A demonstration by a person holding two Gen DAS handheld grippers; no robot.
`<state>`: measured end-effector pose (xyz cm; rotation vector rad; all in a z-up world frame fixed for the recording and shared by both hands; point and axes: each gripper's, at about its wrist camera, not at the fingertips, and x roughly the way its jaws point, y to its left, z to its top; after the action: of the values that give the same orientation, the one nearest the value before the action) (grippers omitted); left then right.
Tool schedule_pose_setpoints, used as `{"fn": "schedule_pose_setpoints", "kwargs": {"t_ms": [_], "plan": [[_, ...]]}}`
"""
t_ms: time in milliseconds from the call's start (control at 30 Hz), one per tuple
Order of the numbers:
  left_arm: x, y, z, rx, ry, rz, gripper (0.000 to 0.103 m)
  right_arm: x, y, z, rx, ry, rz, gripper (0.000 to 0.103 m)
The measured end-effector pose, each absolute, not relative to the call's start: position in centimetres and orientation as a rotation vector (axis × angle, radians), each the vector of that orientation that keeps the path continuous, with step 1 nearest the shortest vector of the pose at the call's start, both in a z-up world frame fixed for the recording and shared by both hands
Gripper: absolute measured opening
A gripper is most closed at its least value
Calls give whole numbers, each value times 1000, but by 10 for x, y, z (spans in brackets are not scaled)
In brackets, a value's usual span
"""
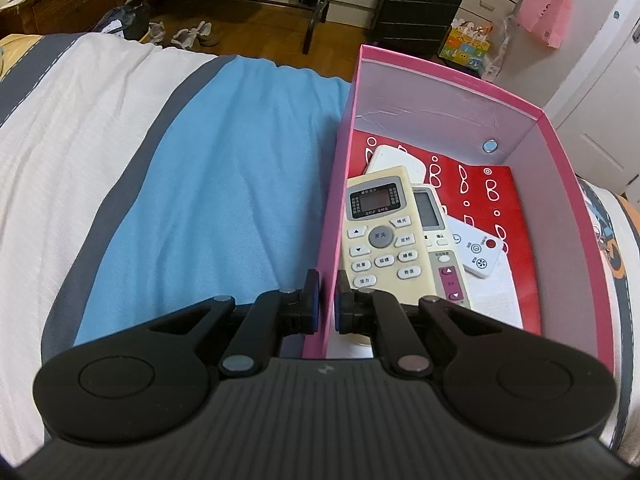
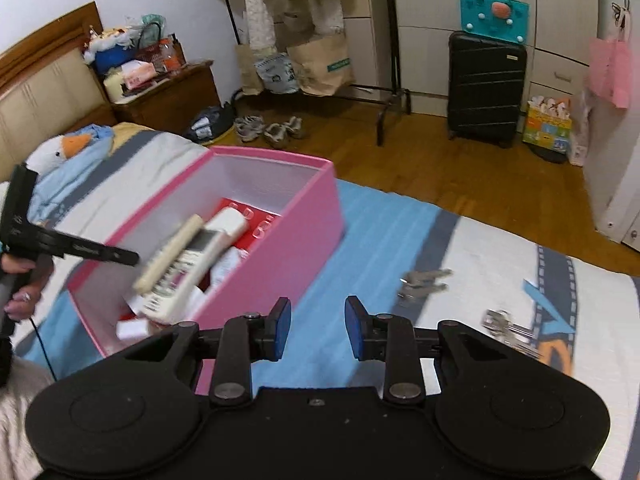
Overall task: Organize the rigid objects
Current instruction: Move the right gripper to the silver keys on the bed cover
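A pink box (image 1: 340, 184) stands on the bed and holds several remote controls; a cream remote (image 1: 380, 240) lies on top. My left gripper (image 1: 328, 300) is shut on the box's left wall near its front corner. The box also shows in the right wrist view (image 2: 288, 240), with the remotes (image 2: 184, 268) inside and the left gripper's body (image 2: 24, 232) at its left end. My right gripper (image 2: 318, 326) is open and empty above the blue blanket, right of the box. Two bunches of metal keys (image 2: 424, 282) (image 2: 504, 326) lie on the bed to its right.
A goose plush (image 2: 60, 152) lies at the bed's head. The bed edge runs behind the box, with wooden floor, shoes (image 2: 272, 128), a clothes rack and a black suitcase (image 2: 484, 92) beyond. A small white object (image 2: 132, 328) lies in the box's near end.
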<state>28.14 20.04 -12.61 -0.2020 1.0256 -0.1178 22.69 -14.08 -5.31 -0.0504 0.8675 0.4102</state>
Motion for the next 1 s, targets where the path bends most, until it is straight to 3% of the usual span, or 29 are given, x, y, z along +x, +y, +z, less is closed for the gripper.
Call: {"fn": "schedule_pose_setpoints", "kwargs": {"t_ms": [67, 167, 800, 900, 1000], "plan": [[280, 200, -126, -196, 1020, -125, 6, 230, -144, -59, -61, 866, 408, 36], [280, 199, -124, -172, 1017, -142, 6, 242, -143, -75, -90, 860, 368, 46], [274, 196, -121, -92, 976, -218, 9, 329, -139, -183, -44, 804, 56, 45], [273, 195, -122, -89, 975, -218, 9, 322, -136, -184, -92, 752, 66, 26], [273, 194, -121, -89, 977, -212, 9, 315, -140, -171, -6, 749, 84, 25]]}}
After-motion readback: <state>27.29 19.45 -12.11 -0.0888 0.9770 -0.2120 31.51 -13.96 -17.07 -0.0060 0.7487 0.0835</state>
